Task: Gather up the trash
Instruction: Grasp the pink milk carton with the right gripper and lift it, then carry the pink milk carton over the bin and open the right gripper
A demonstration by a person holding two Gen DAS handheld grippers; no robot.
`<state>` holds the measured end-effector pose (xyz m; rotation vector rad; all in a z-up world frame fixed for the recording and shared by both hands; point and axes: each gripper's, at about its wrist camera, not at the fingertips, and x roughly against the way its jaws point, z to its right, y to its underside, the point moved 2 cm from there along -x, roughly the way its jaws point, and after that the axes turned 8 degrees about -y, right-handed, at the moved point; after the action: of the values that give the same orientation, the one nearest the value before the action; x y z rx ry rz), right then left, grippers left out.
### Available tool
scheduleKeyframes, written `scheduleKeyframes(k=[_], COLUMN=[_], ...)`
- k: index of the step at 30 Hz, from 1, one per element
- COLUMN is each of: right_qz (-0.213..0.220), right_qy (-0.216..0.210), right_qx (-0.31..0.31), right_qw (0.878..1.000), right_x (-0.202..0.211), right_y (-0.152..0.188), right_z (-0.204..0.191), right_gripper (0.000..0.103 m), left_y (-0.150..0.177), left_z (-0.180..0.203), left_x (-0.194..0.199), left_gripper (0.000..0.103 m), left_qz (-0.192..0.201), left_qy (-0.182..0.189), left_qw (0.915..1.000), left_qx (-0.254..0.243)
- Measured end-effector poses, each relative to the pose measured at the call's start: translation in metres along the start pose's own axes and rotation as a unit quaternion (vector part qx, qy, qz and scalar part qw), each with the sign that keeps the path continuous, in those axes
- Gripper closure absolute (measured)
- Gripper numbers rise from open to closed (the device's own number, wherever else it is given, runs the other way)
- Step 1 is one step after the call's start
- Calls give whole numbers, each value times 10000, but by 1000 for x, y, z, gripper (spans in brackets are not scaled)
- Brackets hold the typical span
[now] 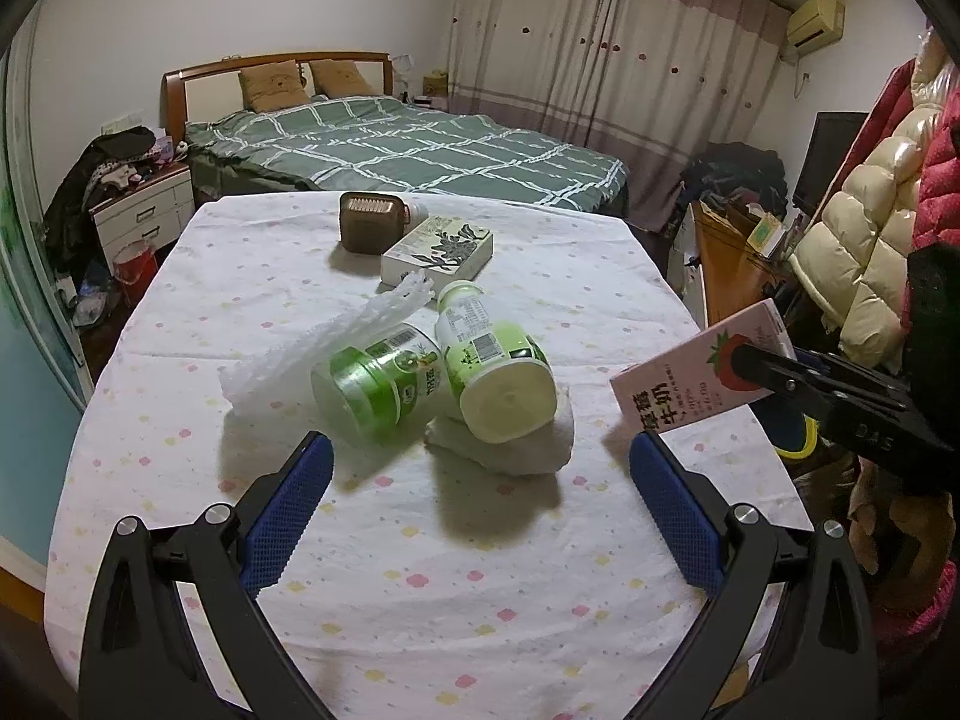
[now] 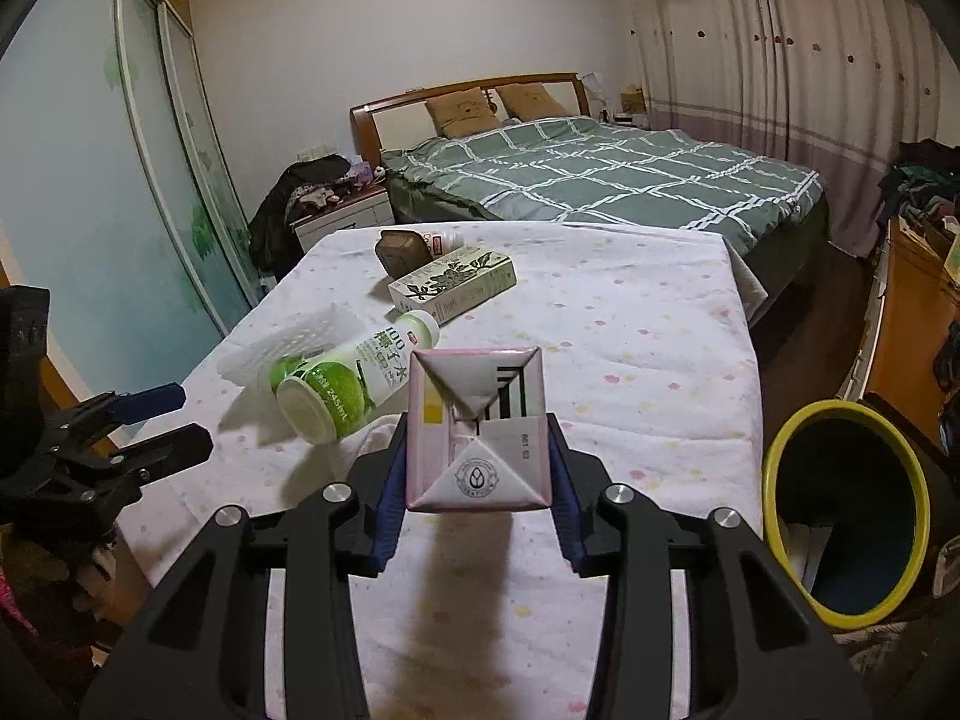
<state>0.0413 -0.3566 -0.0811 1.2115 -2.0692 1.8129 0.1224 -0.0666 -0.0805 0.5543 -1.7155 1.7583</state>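
Note:
My right gripper (image 2: 477, 456) is shut on a pink strawberry milk carton (image 2: 477, 426), held above the table; the carton also shows in the left wrist view (image 1: 702, 372). My left gripper (image 1: 480, 468) is open and empty, just short of two green bottles lying on their sides: a clear one (image 1: 378, 384) and a white-green one (image 1: 492, 354), which rests on a crumpled tissue (image 1: 516, 450). White foam netting (image 1: 336, 342) lies left of them. A flowered box (image 1: 438, 249) and a brown bottle (image 1: 372, 222) lie farther back.
A yellow-rimmed dark bin (image 2: 852, 516) stands off the table's right edge. The table has a dotted white cloth (image 1: 420, 570). A bed (image 1: 420, 150) lies beyond it, a nightstand (image 1: 144, 216) at left, a wooden desk (image 1: 738, 264) and hanging coats at right.

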Motion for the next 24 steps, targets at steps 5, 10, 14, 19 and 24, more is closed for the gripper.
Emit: scheduleKeyframes(k=[5, 10, 14, 19, 24], right_qz=[77, 303, 512, 648, 563], right_qy=[72, 332, 698, 1347, 2038], right_qx=[-141, -368, -633, -1038, -1473], right_qw=[9998, 9983, 9942, 9833, 9662], right_x=[9, 29, 49, 67, 68], right_y=[2, -2, -2, 3, 19], right_z=[8, 33, 66, 118, 177], right_gripper=[64, 64, 64, 64, 64], left_y=[4, 4, 3, 3, 1], left_z=[4, 8, 13, 23, 31], left_x=[-3, -4, -6, -13, -19], left_gripper=[6, 6, 6, 6, 6], left_qz=[-67, -70, -86, -173, -211], left_qy=[4, -2, -4, 14, 17], left_qw=[10000, 9999, 9999, 9996, 9993], left_qx=[-46, -78, -149, -231, -321])
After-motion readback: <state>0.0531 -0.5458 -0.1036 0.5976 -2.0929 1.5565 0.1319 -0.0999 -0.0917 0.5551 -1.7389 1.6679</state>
